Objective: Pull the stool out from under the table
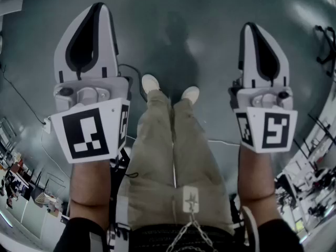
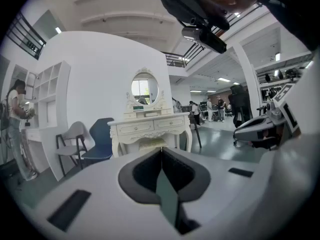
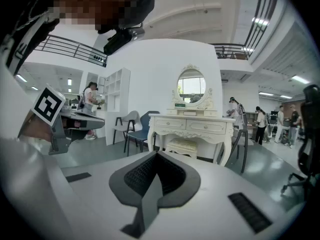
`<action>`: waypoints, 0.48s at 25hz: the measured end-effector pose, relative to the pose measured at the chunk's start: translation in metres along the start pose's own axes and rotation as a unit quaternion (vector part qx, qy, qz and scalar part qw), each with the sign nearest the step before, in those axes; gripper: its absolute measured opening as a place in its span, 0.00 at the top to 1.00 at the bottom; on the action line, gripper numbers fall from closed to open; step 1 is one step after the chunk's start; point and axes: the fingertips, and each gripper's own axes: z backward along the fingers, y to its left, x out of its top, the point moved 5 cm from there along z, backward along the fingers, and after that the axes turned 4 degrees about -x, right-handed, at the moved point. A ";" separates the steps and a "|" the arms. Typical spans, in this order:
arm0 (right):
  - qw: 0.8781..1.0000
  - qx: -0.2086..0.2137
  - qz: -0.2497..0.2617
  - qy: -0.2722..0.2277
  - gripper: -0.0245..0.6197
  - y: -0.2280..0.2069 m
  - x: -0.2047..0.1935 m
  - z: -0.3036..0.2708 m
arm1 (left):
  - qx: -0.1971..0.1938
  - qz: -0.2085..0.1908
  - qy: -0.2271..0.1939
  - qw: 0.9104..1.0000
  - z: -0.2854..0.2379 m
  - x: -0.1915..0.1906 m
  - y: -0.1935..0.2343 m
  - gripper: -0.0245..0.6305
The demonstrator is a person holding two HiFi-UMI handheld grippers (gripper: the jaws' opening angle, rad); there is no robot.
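**Both grippers shut and empty, stool well apart under the table**

The left gripper [image 1: 97, 9] and right gripper [image 1: 252, 29] are held out over the grey floor [image 1: 178, 30] in the head view. In each gripper view the jaws are seen pressed fully together, with nothing between them. Neither gripper has been brought near anything.

The stool [image 3: 182, 145] is seen tucked under the white dressing table [image 3: 192, 126], between its front legs, cream cushion just below the drawer apron. It is well apart from the person. The same stool [image 2: 150, 144] and table [image 2: 150, 125] are seen in the left gripper view. A blue chair [image 2: 100, 139] is stood just beside the table.

Task judged not started; approach likely needed first.

Risks, as judged from here:
- Closed jaws could be pushed against the stool without being opened, so it would be shoved further under.
- If only the soft cushion edge is gripped, the hold could slip.
- A pull off the straight line could catch the stool on a table leg, and the table or mirror [image 3: 191, 86] could be jolted.
- A high grip could tip the stool when it is dragged.
- The apron could be struck by a gripper; the gap above the cushion looks tight.
- A thin cable [image 1: 23, 100] on the floor could be snagged on the walk.
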 end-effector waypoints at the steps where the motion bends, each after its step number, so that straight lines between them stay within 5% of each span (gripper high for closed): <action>1: 1.000 0.005 0.004 0.003 0.96 0.008 -0.002 -0.003 | 0.004 0.013 0.003 1.000 0.001 -0.005 0.000 0.95; 6: 1.000 0.021 0.005 0.022 0.96 0.031 -0.017 -0.001 | 0.016 0.071 0.021 0.997 0.013 -0.029 0.000 0.95; 12: 1.000 0.017 -0.016 0.009 0.96 0.027 -0.014 0.002 | 0.009 -0.013 0.006 1.000 0.002 -0.003 0.004 0.95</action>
